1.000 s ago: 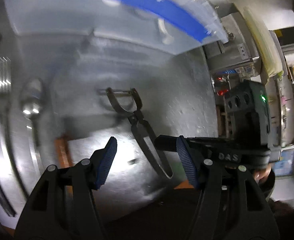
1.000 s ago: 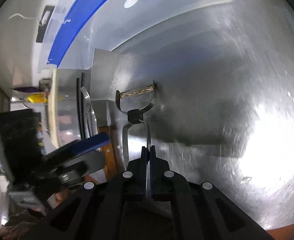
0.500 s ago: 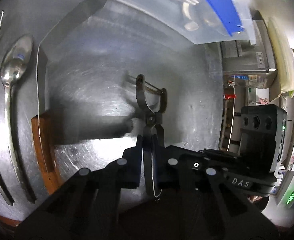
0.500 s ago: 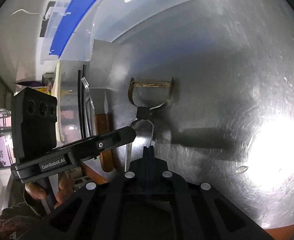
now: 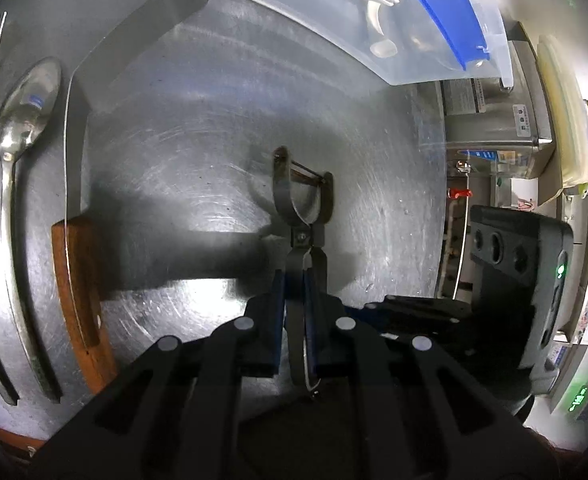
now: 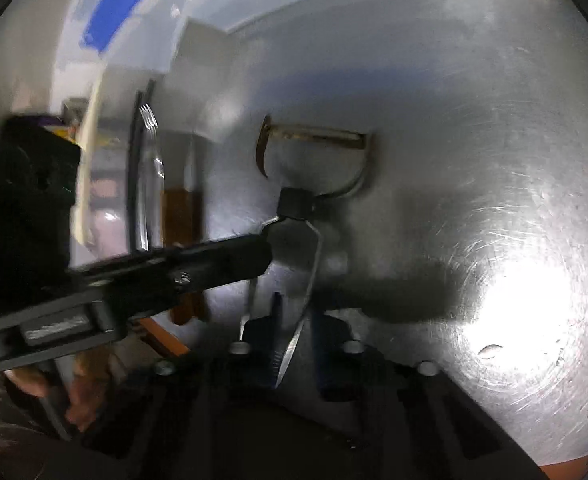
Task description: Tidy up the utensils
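The left claw (image 5: 294, 292) clenches the peeler (image 5: 300, 216) handle; the right claw (image 6: 294, 320) is opening around it and should clear fully before the left lifts.

The surface (image 5: 198, 168) is brushed metal, scuffed with fine swirling scratches and glaring where light hits. The peeler (image 5: 300, 216) is dull grey metal with a rusty-brown blade. The spoon (image 5: 22, 112) is polished, mirror-bright steel. A knife (image 5: 78, 272) has a smooth brown wooden handle. The bin (image 5: 414, 20) is cloudy translucent plastic. Both tongs are matt black plastic.
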Available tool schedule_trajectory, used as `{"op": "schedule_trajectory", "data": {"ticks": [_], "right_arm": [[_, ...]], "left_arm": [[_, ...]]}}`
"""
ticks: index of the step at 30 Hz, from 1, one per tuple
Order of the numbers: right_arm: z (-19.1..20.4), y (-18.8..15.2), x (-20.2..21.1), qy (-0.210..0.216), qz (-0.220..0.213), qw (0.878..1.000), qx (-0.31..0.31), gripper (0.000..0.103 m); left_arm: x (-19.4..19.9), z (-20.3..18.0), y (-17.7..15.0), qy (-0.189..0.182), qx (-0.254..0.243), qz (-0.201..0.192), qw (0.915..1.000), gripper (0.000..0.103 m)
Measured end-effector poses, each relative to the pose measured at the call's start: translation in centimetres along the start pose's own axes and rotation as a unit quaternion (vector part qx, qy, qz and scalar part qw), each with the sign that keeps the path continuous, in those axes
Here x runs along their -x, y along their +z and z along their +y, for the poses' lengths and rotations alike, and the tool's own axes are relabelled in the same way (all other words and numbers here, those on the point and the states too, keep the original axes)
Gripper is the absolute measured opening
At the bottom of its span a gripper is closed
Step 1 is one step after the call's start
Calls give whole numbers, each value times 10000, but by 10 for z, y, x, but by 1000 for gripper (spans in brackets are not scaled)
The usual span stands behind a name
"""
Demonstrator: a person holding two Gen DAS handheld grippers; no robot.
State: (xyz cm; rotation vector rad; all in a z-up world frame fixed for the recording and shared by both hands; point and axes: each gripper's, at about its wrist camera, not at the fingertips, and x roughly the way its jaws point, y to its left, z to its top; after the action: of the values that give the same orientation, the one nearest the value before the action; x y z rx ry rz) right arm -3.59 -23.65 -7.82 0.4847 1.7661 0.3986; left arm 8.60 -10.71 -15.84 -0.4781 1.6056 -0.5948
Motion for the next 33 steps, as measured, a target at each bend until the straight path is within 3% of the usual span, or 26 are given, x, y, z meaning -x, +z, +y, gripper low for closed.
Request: {"op": "schedule_trajectory", "data": {"ticks": [2,6,11,14,17,20,24,28,33], "right_arm": [[1,0,1,-47,-56,10000,28,8],[19,-6,37,-171,-704,9968,340,7],[52,-5,109,-287,-1636,9820,895,7],[80,21,147,-614,-2076,9669,1350,7],[104,72,169,-1104,-2334,9525,1614,7],[97,137,177,-1417,-2213,9551,1367,8],[60,205,155,-1427,-1574,9747,697,7],[25,235,113,-1525,-985,9831,247,7],[15,252,93,-1586,-749,9841,273,7]], "left_arm": [[2,-2,0,-11,-63,-19,10000,8],[28,-21,-2,-218,-478,-345,9980,8],[87,-69,2,-515,-1369,-1055,9836,8],[124,-100,33,-413,-1840,-1432,9716,9],[143,-123,76,-85,-2097,-1605,9645,8],[136,-141,139,339,-2135,-1363,9668,7],[93,-134,213,523,-1710,-641,9818,7],[45,-118,237,750,-1475,-96,9862,7],[17,-102,252,920,-1251,196,9877,7]]}}
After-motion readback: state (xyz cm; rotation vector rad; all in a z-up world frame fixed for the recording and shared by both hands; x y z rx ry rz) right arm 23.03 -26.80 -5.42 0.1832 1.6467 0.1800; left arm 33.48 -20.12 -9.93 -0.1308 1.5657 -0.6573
